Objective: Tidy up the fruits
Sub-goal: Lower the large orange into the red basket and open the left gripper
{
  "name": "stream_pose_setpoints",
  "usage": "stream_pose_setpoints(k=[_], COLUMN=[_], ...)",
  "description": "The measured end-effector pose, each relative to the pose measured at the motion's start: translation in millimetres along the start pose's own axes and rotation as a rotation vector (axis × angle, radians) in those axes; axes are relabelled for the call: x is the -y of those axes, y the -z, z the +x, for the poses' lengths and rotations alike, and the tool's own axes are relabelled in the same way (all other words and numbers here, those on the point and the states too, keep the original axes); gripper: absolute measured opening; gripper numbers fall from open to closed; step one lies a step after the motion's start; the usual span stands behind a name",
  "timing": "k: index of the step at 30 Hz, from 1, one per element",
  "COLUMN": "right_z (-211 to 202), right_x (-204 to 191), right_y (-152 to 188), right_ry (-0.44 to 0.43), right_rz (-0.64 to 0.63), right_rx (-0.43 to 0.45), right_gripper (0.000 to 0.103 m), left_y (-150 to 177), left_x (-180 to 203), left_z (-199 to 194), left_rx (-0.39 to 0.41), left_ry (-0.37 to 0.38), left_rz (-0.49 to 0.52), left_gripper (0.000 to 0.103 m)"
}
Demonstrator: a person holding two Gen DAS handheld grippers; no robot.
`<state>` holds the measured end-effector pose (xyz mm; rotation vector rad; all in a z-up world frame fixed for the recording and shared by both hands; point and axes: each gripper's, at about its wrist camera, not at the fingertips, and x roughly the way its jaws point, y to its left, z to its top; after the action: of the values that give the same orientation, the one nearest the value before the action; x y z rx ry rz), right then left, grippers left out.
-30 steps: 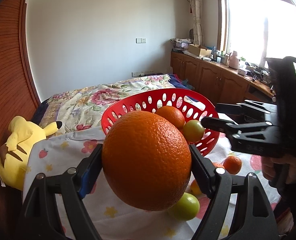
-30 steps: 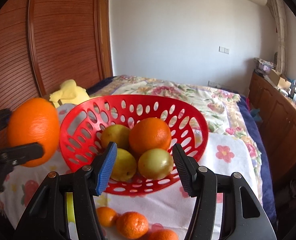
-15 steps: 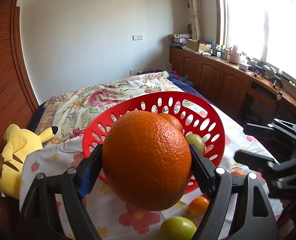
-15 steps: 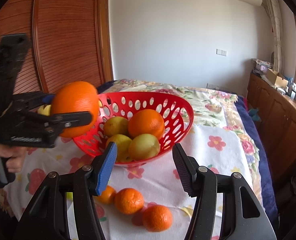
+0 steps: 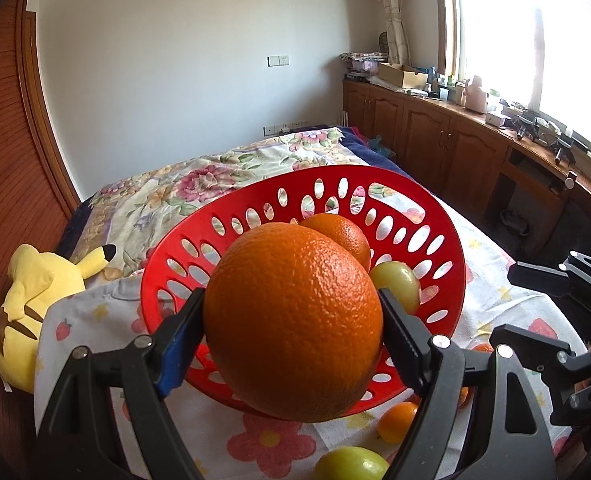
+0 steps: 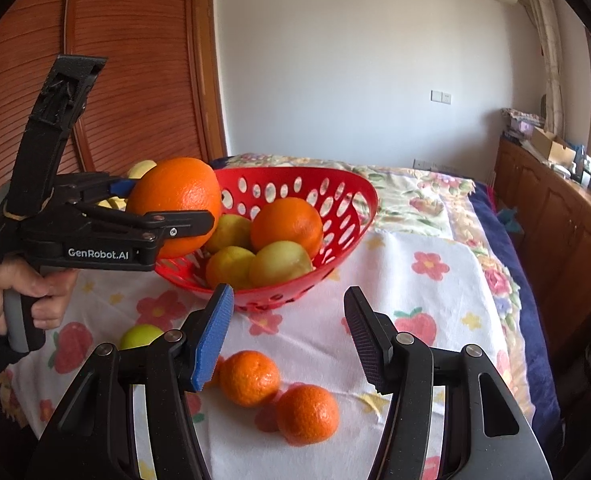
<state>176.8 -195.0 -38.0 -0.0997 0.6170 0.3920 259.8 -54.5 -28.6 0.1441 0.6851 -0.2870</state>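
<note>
My left gripper (image 5: 293,320) is shut on a large orange (image 5: 293,316) and holds it at the near rim of the red perforated basket (image 5: 375,196). From the right wrist view the same orange (image 6: 175,200) hangs over the basket's left rim (image 6: 335,176). The basket holds another orange (image 6: 287,222) and several yellow-green fruits (image 6: 279,262). My right gripper (image 6: 289,332) is open and empty, above the cloth in front of the basket. Small mandarins (image 6: 249,378) (image 6: 307,414) and a green fruit (image 6: 139,336) lie loose on the cloth.
The basket sits on a white cloth with fruit and flower prints (image 6: 427,292) over a floral bedspread. A yellow plush toy (image 5: 27,308) lies at the left. Wooden cabinets (image 5: 455,152) run along the right under the window. A wooden wardrobe (image 6: 127,80) stands at the left.
My left gripper has carried the large orange forward to the basket rim. My right gripper has drawn back and lower, away from the basket toward the loose mandarins.
</note>
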Motion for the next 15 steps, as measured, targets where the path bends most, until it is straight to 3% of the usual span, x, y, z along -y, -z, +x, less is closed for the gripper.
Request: stream_pose_setpoints(k=[15], right_z=[1], right_x=[-3], right_y=[7], right_ry=[-0.003], right_rz=[-0.005], right_rx=[-0.015], right_gripper=[0.059], left_y=[2], left_x=[2], left_z=[19], left_rx=[-0.075], left_ry=[-0.024], left_rz=[-0.015], left_gripper=[0.082])
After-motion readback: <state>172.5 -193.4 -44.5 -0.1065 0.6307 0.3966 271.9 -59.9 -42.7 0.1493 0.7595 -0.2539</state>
